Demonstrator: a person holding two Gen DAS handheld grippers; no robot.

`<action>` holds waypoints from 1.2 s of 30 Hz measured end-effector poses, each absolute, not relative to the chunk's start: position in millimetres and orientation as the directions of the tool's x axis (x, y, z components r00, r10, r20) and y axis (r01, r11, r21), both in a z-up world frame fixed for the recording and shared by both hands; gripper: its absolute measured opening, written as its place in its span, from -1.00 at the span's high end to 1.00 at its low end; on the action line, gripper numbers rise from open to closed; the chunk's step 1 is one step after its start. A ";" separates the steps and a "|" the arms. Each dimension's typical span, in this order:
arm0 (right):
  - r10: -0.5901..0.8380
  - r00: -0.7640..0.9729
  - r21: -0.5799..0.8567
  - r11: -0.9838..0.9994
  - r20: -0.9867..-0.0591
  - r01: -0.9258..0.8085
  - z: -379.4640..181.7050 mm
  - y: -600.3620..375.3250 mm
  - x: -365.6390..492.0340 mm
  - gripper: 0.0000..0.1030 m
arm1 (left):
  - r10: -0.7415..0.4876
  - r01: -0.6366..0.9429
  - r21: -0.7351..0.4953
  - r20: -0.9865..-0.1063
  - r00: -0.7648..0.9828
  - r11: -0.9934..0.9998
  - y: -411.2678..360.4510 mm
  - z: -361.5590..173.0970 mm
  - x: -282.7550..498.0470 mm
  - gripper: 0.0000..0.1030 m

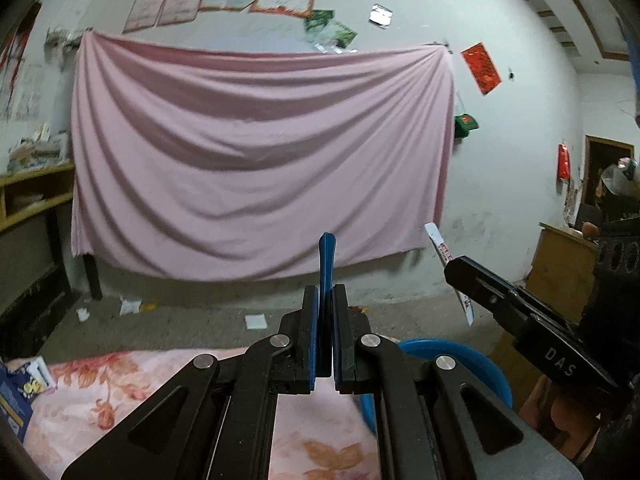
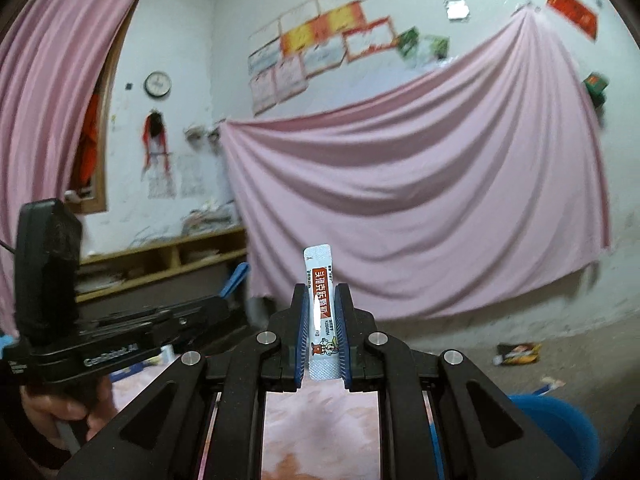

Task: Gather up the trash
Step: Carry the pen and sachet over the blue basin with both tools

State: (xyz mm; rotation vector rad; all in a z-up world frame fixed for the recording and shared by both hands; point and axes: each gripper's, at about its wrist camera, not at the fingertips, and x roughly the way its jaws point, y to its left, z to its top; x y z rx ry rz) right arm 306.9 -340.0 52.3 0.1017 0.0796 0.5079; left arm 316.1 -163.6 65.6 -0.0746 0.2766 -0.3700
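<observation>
Pink sheet [image 2: 420,208] behind; right gripper [image 2: 322,320] clamps a sachet [image 2: 320,304].

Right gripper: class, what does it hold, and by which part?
The right gripper holds a white sachet upright, pinched along its lower half; the top sticks out.

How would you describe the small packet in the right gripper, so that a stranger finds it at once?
Start from the big pink cloth hanging on the white wall. In front of it the right gripper is shut on a narrow white sachet, which stands upright between the blue pads. Its red band with white characters and its small cartoon figure set it apart from the plain blue strip in the left gripper.
</observation>
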 end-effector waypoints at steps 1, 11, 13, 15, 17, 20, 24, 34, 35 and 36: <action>0.475 0.880 0.111 0.876 -0.030 -0.469 53.6 -345.8 303.1 0.78 | -0.376 0.358 -0.115 -0.240 0.895 0.927 -169.7 67.5 314.4 0.92; 0.328 0.941 0.121 0.934 0.081 -0.336 57.3 -398.4 276.1 0.78 | -0.455 0.456 -0.033 -0.149 0.878 0.890 -231.5 73.2 300.8 0.92; 0.300 0.950 0.126 0.943 0.085 -0.309 55.8 -407.9 272.1 0.78 | -0.471 0.473 -0.016 -0.142 0.871 0.881 -246.8 72.0 299.9 0.92; 0.285 0.955 0.133 0.946 0.086 -0.295 54.5 -415.7 268.6 0.78 | -0.490 0.495 0.004 -0.136 0.861 0.869 -261.6 70.3 299.0 0.92; 0.265 0.960 0.141 0.951 0.086 -0.275 52.5 -426.7 264.3 0.78 | -0.504 0.510 0.020 -0.133 0.854 0.860 -275.6 67.6 297.9 0.92; 0.240 0.967 0.151 0.956 0.081 -0.250 49.9 -439.4 260.2 0.78 | -0.525 0.535 0.042 -0.136 0.840 0.844 -297.5 64.2 295.1 0.92; 0.216 0.974 0.164 0.961 0.069 -0.225 46.1 -452.1 254.6 0.78 | -0.546 0.558 0.049 -0.149 0.824 0.828 -317.0 59.3 296.5 0.92; 0.191 0.981 0.195 0.964 -0.021 -0.184 32.2 -475.3 259.0 0.78 | -0.571 0.596 0.064 -0.221 0.790 0.800 -347.8 40.8 299.0 0.92; 0.189 0.982 0.196 0.964 -0.029 -0.180 31.4 -475.6 259.4 0.78 | -0.571 0.599 0.064 -0.236 0.786 0.798 -350.8 38.3 300.7 0.92; 0.189 0.981 0.197 0.964 -0.039 -0.178 30.6 -476.0 260.3 0.78 | -0.572 0.602 0.062 -0.245 0.783 0.796 -351.3 35.6 300.7 0.92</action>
